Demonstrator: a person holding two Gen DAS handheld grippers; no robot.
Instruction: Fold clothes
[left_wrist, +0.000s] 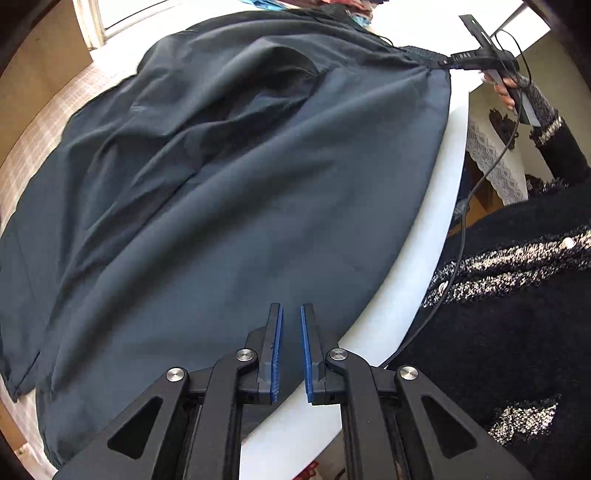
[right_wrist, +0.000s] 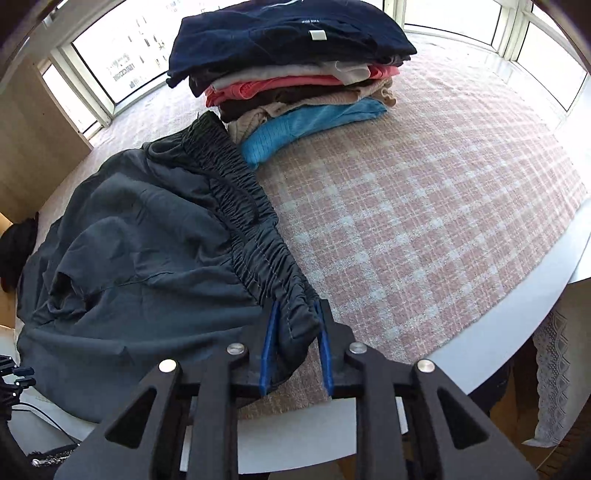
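**Dark trousers, spread on table, waistband in grip**

While the garment lies mostly flat, this entry records its state. Item: dark grey trousers (left_wrist: 229, 177) of thin woven cloth, spread over the white table (left_wrist: 402, 295) and partly over a pink checked cloth (right_wrist: 406, 229). Gathered elastic waistband (right_wrist: 251, 229) runs along the garment's edge nearest the checked cloth.

Left hand-held gripper (left_wrist: 291, 321): jaws narrow, parted, nothing between the blue pads; it hovers above the trouser fabric near the table's edge.

Right hand-held gripper (right_wrist: 295, 332): jaws narrow, with the end of the waistband bunched between them and the pads apparently pressing on it.

Handling, as judged: light, limp, likely somewhat slippery; it will sag and crease when lifted rather than hold a shape. The waistband is the thickest, firmest part and the best purchase; the hems or side seams would serve for the opposite end.

Containers: none seen. A stack of folded clothes (right_wrist: 295, 66) stands at the far side of the checked cloth, a navy piece uppermost, just beside the waistband's far end.
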